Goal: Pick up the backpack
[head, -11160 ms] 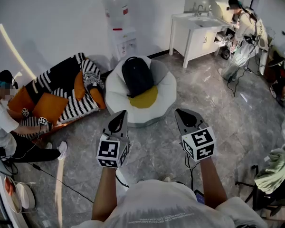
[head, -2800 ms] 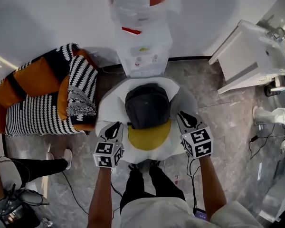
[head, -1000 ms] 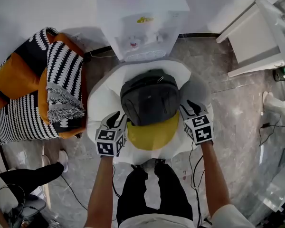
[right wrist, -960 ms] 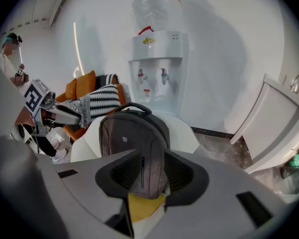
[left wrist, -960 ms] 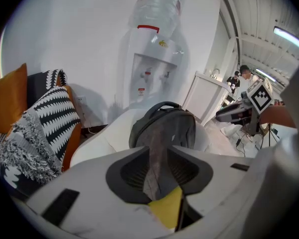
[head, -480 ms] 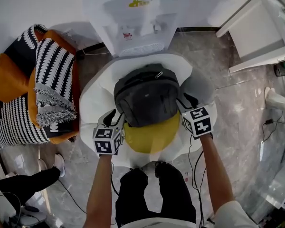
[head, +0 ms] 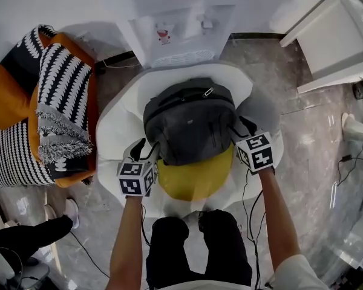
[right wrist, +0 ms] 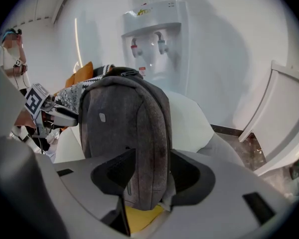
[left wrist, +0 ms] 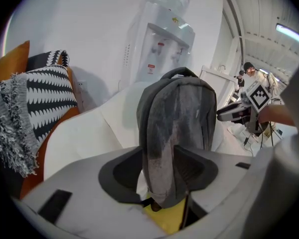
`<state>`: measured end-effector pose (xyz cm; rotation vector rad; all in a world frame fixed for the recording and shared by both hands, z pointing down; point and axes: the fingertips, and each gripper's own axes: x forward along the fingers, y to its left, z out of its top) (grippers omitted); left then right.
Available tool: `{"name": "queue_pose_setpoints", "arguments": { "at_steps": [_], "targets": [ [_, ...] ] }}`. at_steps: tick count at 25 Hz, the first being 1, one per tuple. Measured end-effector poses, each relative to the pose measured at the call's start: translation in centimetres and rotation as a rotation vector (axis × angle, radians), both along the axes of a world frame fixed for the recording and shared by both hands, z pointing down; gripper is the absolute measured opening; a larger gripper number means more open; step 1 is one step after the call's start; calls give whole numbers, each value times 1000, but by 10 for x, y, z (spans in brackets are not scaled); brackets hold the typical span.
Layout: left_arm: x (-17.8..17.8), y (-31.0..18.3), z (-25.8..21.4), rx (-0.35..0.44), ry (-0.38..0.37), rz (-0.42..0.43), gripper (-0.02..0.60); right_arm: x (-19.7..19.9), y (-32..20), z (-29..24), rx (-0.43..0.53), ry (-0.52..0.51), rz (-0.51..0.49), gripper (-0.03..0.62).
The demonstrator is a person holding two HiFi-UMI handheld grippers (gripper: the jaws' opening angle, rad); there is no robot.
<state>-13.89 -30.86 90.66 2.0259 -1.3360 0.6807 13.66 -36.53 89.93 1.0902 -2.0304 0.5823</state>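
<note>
The step in hand looks like the placing of the jaws, with the grasp itself not yet made. The backpack [head: 189,122] is standing upright on the round white seat [head: 118,128], its base resting on the yellow cushion [head: 193,177]. The left gripper [head: 145,150] is straddling the bag's lower left edge and the right gripper [head: 241,127] its lower right edge. Both pairs of jaws have just been opening and are gaping wide, with grey fabric sitting between them but nothing clamping on it, so the bag is not being carried.

As I judge it, the next move is calling for both pairs of jaws to be closing together on the side panels. They should bite deep enough to catch more than loose cloth. An even lift would then be keeping the bag from tipping or sliding out of one side.

The seat is looking soft and padded, with a grey cushion [head: 260,109] lying at its right. A water dispenser [head: 181,23] is standing against the white wall just beyond it. To the left an orange sofa [head: 6,98] is carrying a black-and-white striped throw [head: 63,95] — at the far right a white cabinet [head: 339,41] is showing. The floor [head: 302,156] is grey and marbled, with cables [head: 345,161] trailing at the right, and another person's leg [head: 24,237] is showing at the near left.
</note>
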Motion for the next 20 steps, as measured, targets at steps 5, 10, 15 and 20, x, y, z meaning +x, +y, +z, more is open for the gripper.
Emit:
{"name": "queue_pose_setpoints", "arguments": {
  "at_steps": [5,10,15,20],
  "targets": [
    [4,-5,7,32,19,-23,233,2,-4,12,45,17,-5,196],
    [1,-8,13,63,6,-39,233,2,-6,31,32,39,-16,196],
    [-2,-7,25,53,2,-43,233,0,-12,34,50,41,-4,195],
    [-2,-9,31,53,3,-60,236,0,-13,34,51,59,17,192]
  ]
}}
